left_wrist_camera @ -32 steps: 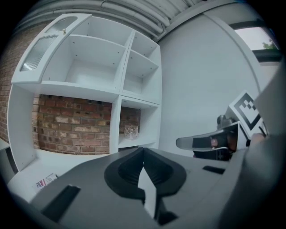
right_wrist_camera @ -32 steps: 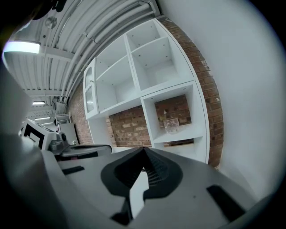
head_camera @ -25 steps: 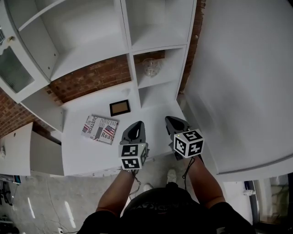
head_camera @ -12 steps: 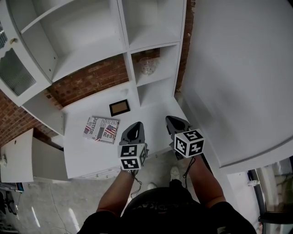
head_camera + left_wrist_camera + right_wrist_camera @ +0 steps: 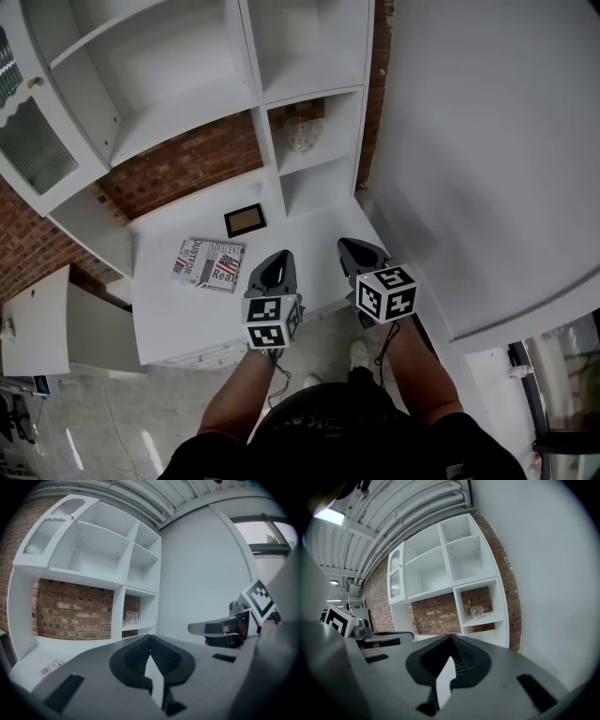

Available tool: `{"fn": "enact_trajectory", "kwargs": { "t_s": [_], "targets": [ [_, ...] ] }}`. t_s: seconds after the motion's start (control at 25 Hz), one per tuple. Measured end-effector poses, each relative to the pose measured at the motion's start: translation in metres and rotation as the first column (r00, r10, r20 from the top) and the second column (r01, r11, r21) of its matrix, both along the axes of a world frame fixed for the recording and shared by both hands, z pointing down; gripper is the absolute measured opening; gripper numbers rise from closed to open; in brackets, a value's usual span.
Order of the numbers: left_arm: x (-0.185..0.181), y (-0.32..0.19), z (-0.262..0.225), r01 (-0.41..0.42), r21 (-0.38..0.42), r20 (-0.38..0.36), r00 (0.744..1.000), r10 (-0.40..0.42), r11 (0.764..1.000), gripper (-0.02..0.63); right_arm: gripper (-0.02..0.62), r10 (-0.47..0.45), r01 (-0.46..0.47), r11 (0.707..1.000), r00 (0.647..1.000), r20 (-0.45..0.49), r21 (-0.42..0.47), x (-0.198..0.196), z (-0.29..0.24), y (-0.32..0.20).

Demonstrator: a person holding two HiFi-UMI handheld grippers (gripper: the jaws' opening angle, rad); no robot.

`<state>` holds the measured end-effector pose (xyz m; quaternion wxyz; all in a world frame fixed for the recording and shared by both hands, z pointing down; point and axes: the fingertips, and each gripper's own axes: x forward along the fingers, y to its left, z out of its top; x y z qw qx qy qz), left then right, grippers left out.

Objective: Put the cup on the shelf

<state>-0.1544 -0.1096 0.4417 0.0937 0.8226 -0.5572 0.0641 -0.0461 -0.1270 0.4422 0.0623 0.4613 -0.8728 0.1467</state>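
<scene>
A clear glass cup (image 5: 299, 135) stands upright in the small right-hand cubby of the white shelf unit (image 5: 267, 94), against the brick back; it also shows as the cup (image 5: 131, 617) and the cup (image 5: 476, 611) in the gripper views. My left gripper (image 5: 278, 255) and right gripper (image 5: 349, 246) hover side by side over the front of the white counter (image 5: 178, 314), well short of the cup. Both are shut, with nothing between their jaws. From the left gripper view the right gripper (image 5: 193, 628) sits beside it; the right gripper view shows the left gripper (image 5: 408, 633).
A folded magazine (image 5: 207, 263) lies on the counter's left part, and a small dark picture frame (image 5: 246, 220) sits behind it near the brick wall. A white wall (image 5: 487, 141) stands close on the right. A glass-fronted cabinet door (image 5: 33, 150) is at the far left.
The head view has drifted slightly, so the shelf sits a bit further left and up. Both grippers hold the same pose and stay shut.
</scene>
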Motion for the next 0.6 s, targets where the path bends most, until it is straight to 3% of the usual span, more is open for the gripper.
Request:
{"fn": "enact_trajectory", "kwargs": {
  "t_s": [0.6],
  "targets": [
    [0.0006,0.0073,0.0013,0.005,0.001,-0.001,1.0,-0.005,1.0,0.005,0.0,0.002,-0.002,1.0,1.0,0.005,0.009,0.0022,-0.0028,0.0048]
  ]
}}
